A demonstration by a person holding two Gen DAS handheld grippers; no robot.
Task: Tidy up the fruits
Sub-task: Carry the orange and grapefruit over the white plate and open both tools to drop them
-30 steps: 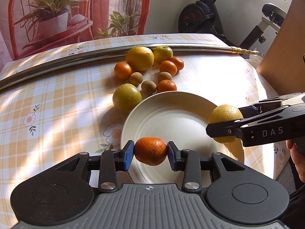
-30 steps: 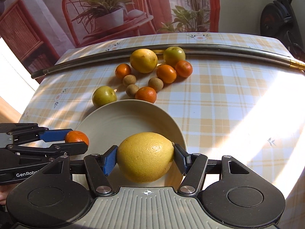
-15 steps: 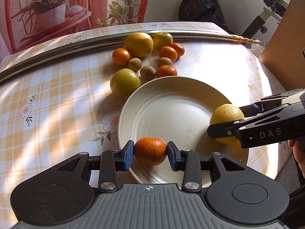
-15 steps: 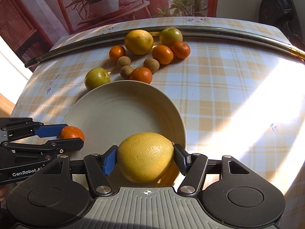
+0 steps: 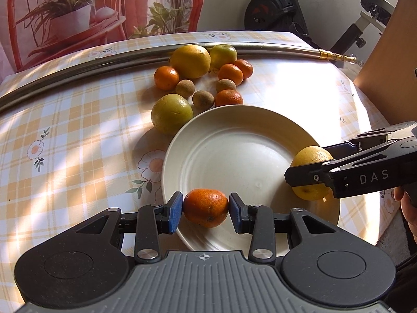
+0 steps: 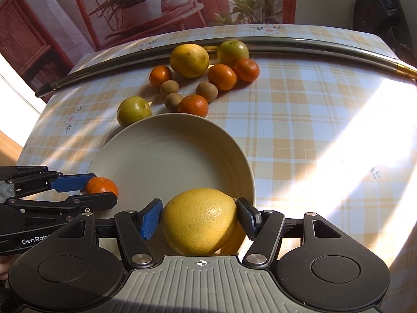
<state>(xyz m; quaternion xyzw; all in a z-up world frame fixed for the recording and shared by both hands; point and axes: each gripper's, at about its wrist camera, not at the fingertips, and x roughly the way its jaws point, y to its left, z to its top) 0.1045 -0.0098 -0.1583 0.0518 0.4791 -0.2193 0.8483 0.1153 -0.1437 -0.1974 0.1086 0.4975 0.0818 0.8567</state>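
Note:
A cream plate sits on the checked tablecloth. My left gripper is shut on a small tangerine, held just over the plate's near-left rim. My right gripper is shut on a large yellow citrus, held over the plate's right rim. Nothing lies in the plate. Behind it is a loose cluster: a yellow citrus, a green apple, a green citrus, several tangerines and three brown kiwis.
A long metal rod lies across the far side of the table. The table drops off at the right, with a wooden panel and an exercise bike beyond. A hand holds the right gripper.
Over the second both grippers moved forward over the plate's near side, each still holding its fruit. In the last half second almost nothing has shifted.

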